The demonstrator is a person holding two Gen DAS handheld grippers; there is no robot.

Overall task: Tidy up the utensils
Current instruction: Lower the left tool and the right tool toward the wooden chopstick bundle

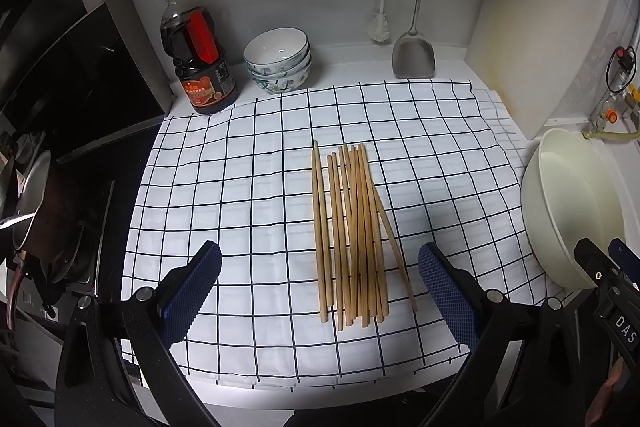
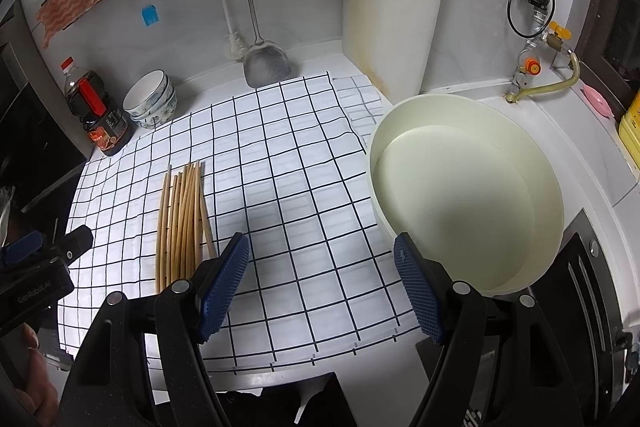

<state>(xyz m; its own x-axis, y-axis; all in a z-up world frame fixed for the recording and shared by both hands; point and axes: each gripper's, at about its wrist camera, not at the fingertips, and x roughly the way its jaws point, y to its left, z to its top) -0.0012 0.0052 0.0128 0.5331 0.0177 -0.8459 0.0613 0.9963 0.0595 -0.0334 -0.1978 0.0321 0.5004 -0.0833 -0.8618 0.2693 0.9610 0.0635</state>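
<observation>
Left tool (image 1: 320,279) spread wide, empty | right tool (image 2: 322,281) also spread, empty | chopsticks (image 1: 350,235) loose bundle on checked cloth (image 1: 240,187), dead ahead between left tool's fingers | light, stiff, roll-prone, pinch mid-length | basin (image 2: 552,179) beyond right tool

Both cams are sitting low behind their own fingers, looking forward and down at the counter. Left one is facing the chopsticks (image 1: 352,235) dead ahead on the checked cloth (image 1: 248,195); right one is aiming further right, close over the cream basin (image 2: 472,187). Both are catching the cloth, chopsticks, basin and back wall.
</observation>
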